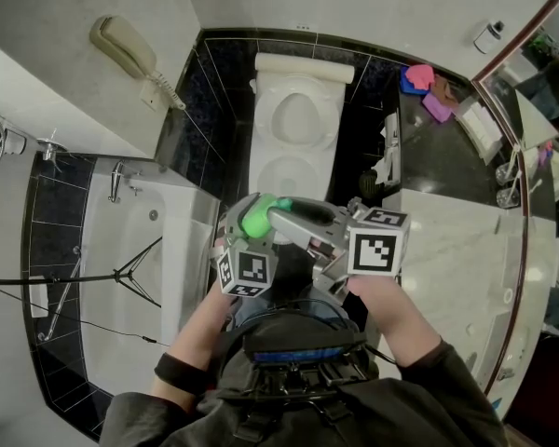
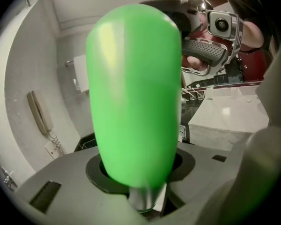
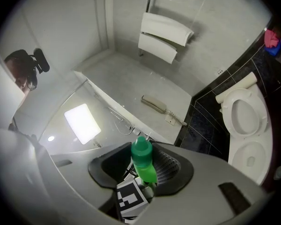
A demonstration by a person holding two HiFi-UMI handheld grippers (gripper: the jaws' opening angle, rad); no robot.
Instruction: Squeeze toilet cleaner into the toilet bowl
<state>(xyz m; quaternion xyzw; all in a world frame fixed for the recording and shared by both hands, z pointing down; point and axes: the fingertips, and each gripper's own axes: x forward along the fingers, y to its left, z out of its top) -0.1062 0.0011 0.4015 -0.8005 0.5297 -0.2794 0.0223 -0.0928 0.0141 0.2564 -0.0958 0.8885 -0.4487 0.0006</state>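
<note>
gripping the green cleaner bottle (image 2: 133, 93) around its body, the left gripper (image 2: 140, 182) holds it just in front of the person, short of the toilet (image 1: 296, 119). the right gripper (image 3: 141, 168) reaches across, its jaws apart around the bottle's cap, one ribbed pad against it and a gap on the other side.
</note>
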